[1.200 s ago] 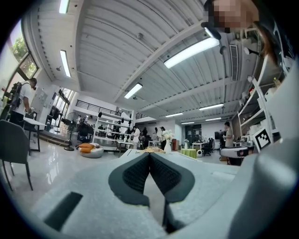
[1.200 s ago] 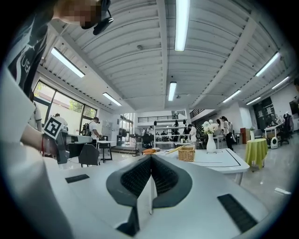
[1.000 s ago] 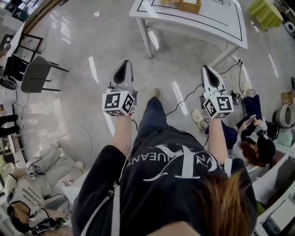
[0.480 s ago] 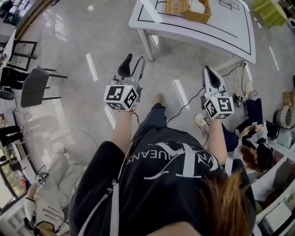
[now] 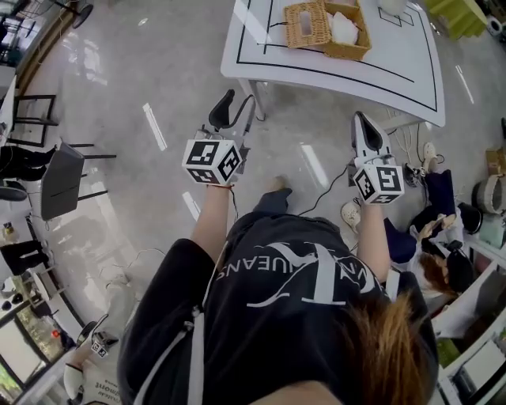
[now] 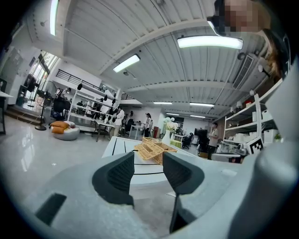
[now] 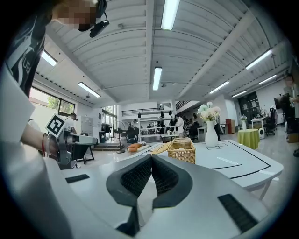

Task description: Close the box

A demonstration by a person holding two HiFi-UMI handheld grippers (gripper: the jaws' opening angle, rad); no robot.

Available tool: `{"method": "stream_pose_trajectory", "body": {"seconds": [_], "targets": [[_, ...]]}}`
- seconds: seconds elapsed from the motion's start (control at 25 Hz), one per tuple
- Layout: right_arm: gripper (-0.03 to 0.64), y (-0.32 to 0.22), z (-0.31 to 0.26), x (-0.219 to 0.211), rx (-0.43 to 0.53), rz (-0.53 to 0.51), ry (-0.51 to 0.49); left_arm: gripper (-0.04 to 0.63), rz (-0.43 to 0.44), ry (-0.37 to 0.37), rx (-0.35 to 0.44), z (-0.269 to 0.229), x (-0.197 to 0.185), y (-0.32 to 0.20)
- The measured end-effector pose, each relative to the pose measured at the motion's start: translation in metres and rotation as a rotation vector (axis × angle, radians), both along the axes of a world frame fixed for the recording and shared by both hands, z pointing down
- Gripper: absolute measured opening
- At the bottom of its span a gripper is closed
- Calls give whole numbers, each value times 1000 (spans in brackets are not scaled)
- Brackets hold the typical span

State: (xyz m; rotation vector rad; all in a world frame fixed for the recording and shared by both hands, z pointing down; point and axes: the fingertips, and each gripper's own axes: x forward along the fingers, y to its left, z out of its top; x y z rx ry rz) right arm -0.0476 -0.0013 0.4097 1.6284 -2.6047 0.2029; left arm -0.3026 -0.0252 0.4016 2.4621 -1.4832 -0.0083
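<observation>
left tongs [image 5: 236,112] spread, right tongs [image 5: 366,131] pressed together, open floor [image 5: 182,87] before table [image 5: 348,68] edge, wicker box [image 5: 318,24] beyond

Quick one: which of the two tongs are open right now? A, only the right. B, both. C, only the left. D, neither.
C: the left tongs stand apart with nothing held between them, while the right tongs are pressed together.

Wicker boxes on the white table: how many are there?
1. The wicker box sits toward the far side of the white table, its lid open to the left. The head view crops the table, so another may be hidden.
</observation>
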Motion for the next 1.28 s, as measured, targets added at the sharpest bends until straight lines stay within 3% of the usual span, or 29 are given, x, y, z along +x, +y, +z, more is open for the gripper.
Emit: {"method": "stream_pose_trajectory", "body": {"seconds": [0.32, 0.52, 0.64, 0.96, 1.28], "targets": [[-6, -26, 2, 9, -13, 44, 14, 184, 57, 103, -63, 14, 25, -45], [-6, -41, 10, 32, -29, 59, 21, 184, 92, 112, -115, 28, 57, -65], [-6, -61, 17, 45, -33, 42, 24, 184, 69, 139, -144, 36, 72, -83], [-6, -127, 23, 74, -51, -75, 62, 207, -63, 382, -274, 58, 106, -131], [-6, -168, 39, 114, -92, -112, 71, 225, -157, 660, -366, 79, 138, -176]]}}
